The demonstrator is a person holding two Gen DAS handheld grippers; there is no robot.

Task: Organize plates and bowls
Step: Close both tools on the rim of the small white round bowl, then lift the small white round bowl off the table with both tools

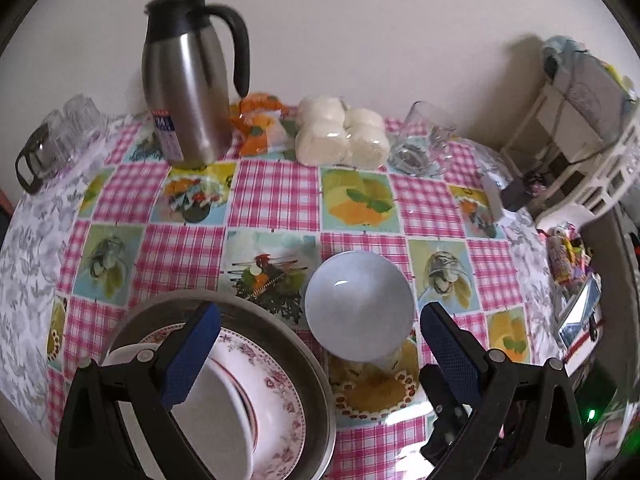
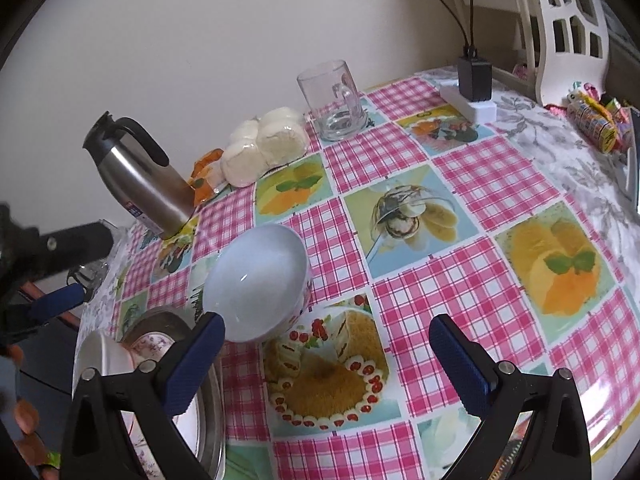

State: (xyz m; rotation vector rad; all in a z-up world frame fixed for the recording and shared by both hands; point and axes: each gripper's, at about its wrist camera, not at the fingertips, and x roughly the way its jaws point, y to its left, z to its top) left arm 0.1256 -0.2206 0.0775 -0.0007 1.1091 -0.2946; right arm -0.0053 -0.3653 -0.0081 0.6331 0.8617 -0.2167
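At the near left corner of the table (image 1: 280, 196), which wears a pink gingham oilcloth printed with dessert pictures, a round stainless-steel tray (image 1: 304, 352) already holds part of the crockery: a white plate with a pink floral border (image 1: 280, 392) lies in it, and a white bowl with a red line near its rim (image 1: 224, 412) sits on that plate. In the right wrist view the same tray (image 2: 208, 432) shows at about 7 o'clock, partly hidden behind the tool's finger.

One piece stays outside the stack: a pale blue-white round bowl (image 1: 359, 306), tilted on its side with its opening turned toward the cameras, resting on the cloth just beside the tray, at about 2 o'clock from it. The right wrist view shows this bowl (image 2: 258, 284) at 11 o'clock of the tool, with a patterned outer wall.

The left tool (image 1: 320, 360) is spread wide and holds nothing; its left finger hangs over the stacked bowl. The right tool (image 2: 326, 364) is likewise spread and empty, its left pad just beside the tilted bowl's rim.

Judging by this, the gathering looks mostly done; the tilted bowl seems to be what remains to be stacked in the tray.
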